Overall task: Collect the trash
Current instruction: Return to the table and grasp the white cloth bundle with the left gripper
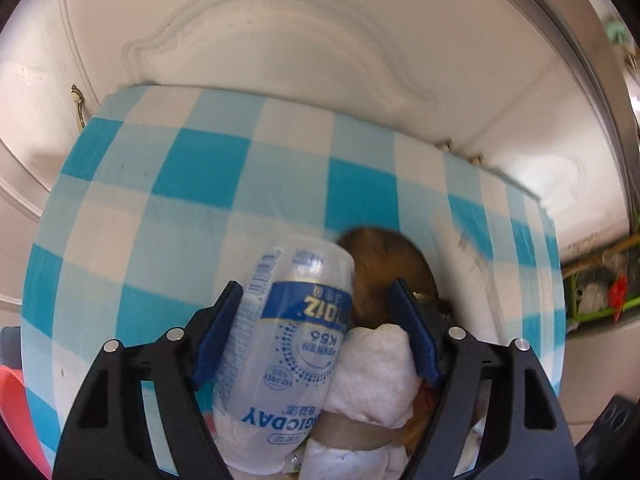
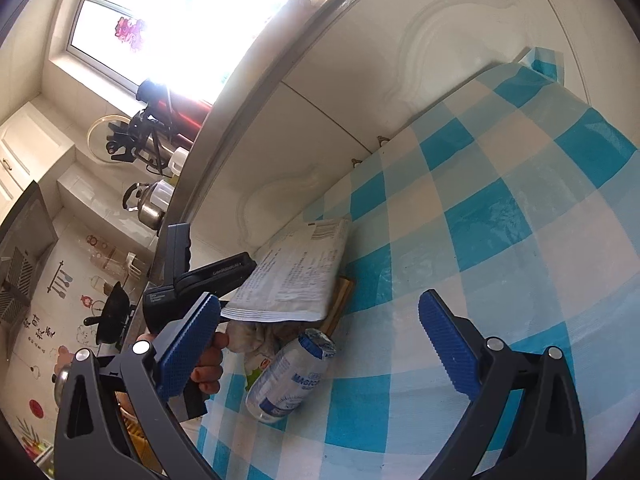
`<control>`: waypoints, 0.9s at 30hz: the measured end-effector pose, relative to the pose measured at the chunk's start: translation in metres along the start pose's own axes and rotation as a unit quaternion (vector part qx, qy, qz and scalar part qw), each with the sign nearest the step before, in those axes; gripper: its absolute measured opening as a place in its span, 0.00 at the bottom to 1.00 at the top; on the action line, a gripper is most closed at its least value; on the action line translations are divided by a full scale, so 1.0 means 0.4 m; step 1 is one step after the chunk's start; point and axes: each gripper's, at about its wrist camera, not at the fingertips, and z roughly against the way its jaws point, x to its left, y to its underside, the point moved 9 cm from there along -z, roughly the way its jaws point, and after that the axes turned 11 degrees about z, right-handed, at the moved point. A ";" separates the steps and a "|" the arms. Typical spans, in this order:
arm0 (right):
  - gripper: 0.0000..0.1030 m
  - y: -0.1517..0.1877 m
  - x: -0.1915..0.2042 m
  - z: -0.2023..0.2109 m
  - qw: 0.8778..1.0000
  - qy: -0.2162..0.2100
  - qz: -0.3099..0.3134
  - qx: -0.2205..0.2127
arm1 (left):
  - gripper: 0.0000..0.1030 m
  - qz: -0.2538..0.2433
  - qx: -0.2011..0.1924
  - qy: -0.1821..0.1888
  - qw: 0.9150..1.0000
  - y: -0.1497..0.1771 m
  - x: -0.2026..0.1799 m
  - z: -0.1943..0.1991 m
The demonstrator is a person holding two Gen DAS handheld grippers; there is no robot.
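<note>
In the left wrist view my left gripper (image 1: 320, 320) is wide around a pile of trash on the blue-and-white checked tablecloth (image 1: 180, 184): a clear plastic bottle (image 1: 288, 344) with a blue label, white crumpled tissue (image 1: 372, 376) and something brown (image 1: 384, 264) behind. Whether the pads press the pile I cannot tell. In the right wrist view my right gripper (image 2: 320, 344) is open and empty above the cloth. Ahead lie the same bottle (image 2: 288, 376), a white printed pouch (image 2: 296, 272) and the left gripper's body (image 2: 188, 276) with a hand.
White cabinet doors (image 1: 280, 40) stand behind the table. A red bowl (image 1: 16, 408) shows at the left edge. The right wrist view shows a kitchen counter with a kettle (image 2: 148, 200), utensils (image 2: 132, 136), a wok (image 2: 114, 312) and a window.
</note>
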 end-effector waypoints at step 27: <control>0.95 0.042 -0.010 -0.025 0.996 0.054 0.051 0.040 | 0.72 -0.060 -0.058 0.095 0.992 0.295 -0.027 0.164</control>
